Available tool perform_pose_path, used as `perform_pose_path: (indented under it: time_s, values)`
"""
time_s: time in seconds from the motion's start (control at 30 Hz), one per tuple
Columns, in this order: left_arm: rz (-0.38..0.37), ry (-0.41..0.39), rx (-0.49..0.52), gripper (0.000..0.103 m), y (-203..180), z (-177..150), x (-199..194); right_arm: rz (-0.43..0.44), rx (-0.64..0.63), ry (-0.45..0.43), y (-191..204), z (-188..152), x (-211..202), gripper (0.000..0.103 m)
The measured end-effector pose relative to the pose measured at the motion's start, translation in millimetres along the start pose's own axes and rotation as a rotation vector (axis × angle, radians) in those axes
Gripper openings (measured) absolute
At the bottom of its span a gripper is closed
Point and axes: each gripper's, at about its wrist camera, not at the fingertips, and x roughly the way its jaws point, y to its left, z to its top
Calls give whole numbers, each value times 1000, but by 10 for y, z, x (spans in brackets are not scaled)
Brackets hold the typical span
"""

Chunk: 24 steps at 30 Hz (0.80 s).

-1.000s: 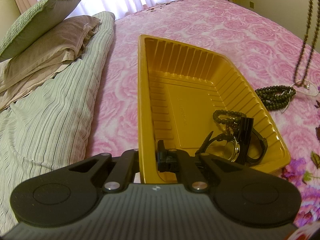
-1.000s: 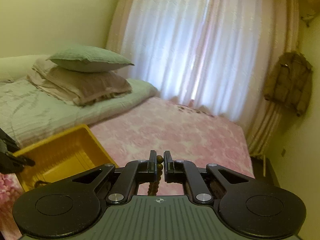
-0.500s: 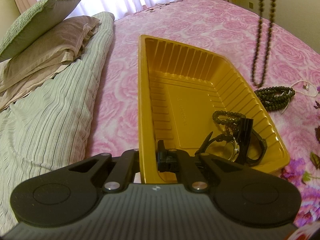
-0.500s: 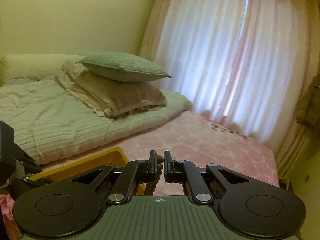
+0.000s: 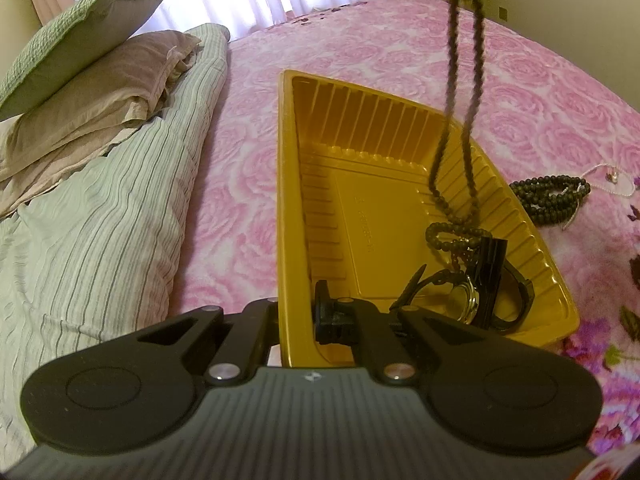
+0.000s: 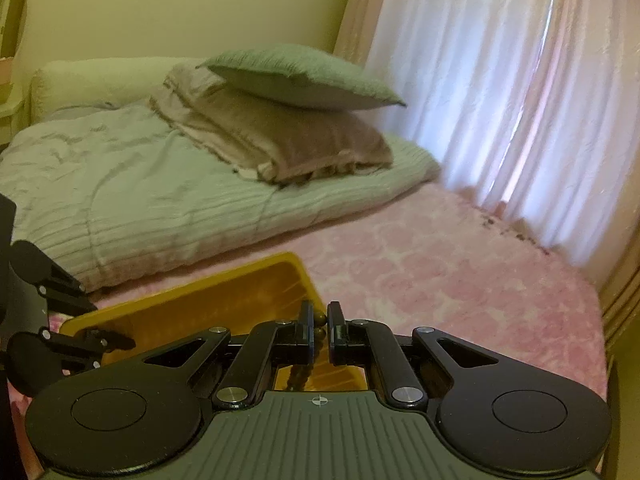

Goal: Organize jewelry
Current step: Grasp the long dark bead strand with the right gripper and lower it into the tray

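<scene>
A yellow plastic tray (image 5: pixel 360 208) lies on the pink bed. My left gripper (image 5: pixel 298 316) is shut on the tray's near rim. Inside the tray lie a black watch (image 5: pixel 480 288) and a coiled dark bead string (image 5: pixel 448 236). My right gripper (image 6: pixel 319 330) is shut on a long dark bead necklace (image 5: pixel 460 92), which hangs down over the tray with its low end inside the tray. The beads show between the right fingers (image 6: pixel 320 324). The tray also shows in the right wrist view (image 6: pixel 208 312).
A second dark bead bundle (image 5: pixel 548 196) and a thin pale chain (image 5: pixel 612 180) lie on the pink bedspread (image 5: pixel 540 92) right of the tray. A striped quilt (image 5: pixel 100 220) and stacked pillows (image 5: pixel 80 60) lie to the left. Curtains (image 6: pixel 500 100) hang behind.
My right gripper has carried the hanging bead necklace leftward from beside the tray to above it, and the necklace's low end now dips into the tray. My left gripper has stayed put.
</scene>
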Motion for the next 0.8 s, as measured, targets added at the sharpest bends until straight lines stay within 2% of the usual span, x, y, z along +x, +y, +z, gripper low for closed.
perform_pose_path:
  time_s: [0.2, 0.37, 0.8]
  values:
    - [-3, -3, -5, 3, 15, -8, 2, 90, 81, 93, -15, -142, 267, 6]
    - [-4, -4, -10, 3, 24, -13, 8, 126, 97, 142, -2, -238, 396, 6]
    - [-6, -6, -12, 3, 27, -16, 2, 118, 116, 206, 12, -406, 559, 7]
